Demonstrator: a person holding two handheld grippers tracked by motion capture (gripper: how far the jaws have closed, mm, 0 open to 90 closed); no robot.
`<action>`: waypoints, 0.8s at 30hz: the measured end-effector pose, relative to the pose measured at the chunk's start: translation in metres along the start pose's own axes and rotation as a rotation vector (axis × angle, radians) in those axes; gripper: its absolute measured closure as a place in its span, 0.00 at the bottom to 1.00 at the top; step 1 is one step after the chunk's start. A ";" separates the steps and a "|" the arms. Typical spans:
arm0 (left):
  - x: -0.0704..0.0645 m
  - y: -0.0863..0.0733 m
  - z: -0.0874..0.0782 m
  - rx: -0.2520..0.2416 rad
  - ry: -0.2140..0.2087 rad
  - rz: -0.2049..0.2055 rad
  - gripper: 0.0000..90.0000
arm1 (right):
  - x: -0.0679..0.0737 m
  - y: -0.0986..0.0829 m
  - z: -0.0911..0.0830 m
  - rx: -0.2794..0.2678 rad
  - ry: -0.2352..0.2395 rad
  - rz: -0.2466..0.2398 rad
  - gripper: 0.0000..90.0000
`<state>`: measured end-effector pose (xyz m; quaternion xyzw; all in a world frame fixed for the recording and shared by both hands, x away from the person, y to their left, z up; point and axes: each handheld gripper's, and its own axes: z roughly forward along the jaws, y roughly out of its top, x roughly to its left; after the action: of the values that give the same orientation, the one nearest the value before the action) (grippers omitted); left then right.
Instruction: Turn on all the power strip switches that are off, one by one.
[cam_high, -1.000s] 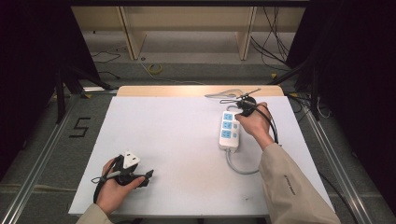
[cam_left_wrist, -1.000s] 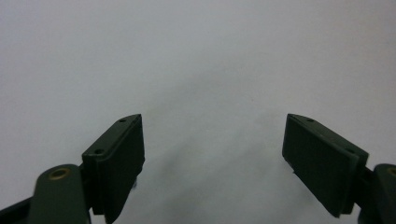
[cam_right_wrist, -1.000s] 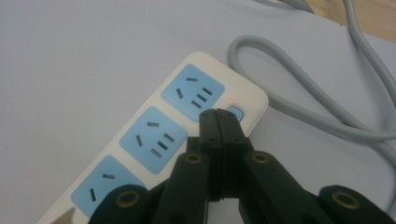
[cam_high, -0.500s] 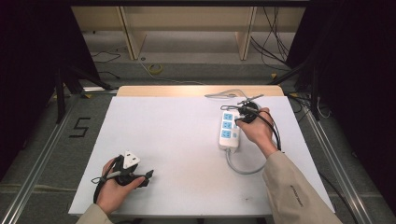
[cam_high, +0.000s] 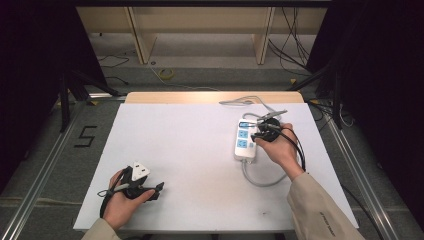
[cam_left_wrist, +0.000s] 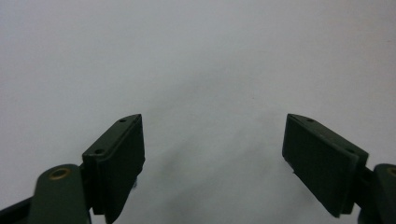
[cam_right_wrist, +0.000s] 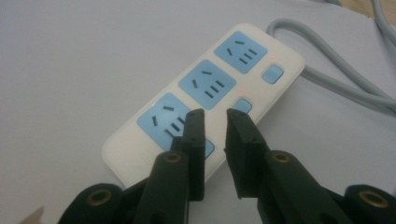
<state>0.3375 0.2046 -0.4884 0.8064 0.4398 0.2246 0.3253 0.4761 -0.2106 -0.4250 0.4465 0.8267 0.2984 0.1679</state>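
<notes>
On the worktop's (cam_high: 200, 150) right side, the right gripper (cam_right_wrist: 214, 122), nearly closed and empty, hovers over the power strip's (cam_right_wrist: 205, 88) switches; nothing looks plugged in. The left gripper (cam_left_wrist: 212, 140) rests released.

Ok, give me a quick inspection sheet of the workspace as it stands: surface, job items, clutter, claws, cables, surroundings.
Surface: white table, bare in front of the left claw.
Job's things: white power strip with three blue sockets and blue switches, lying flat at the right side.
Clutter: nothing seen.
Claws: left claw wide open, holding nothing, near the front left edge; right claw with jaws nearly together, nothing between them, over the strip's switch side.
Cables: grey power strip cord loops toward the front; more grey cable at the far edge.
Surroundings: floor marking "5", wooden frame behind, loose floor cables.
</notes>
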 end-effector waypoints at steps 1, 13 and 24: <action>0.000 0.000 0.000 -0.001 0.001 -0.001 0.23 | 0.001 -0.001 -0.001 -0.001 0.002 -0.001 0.85; 0.000 0.000 -0.001 0.006 0.002 0.001 0.23 | 0.011 -0.031 -0.020 -0.047 0.053 -0.015 0.72; 0.001 -0.001 -0.001 0.005 0.004 -0.003 0.23 | 0.016 -0.066 -0.036 -0.121 0.084 -0.046 0.63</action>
<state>0.3369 0.2059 -0.4885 0.8062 0.4421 0.2246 0.3228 0.4056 -0.2372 -0.4401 0.4036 0.8234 0.3624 0.1667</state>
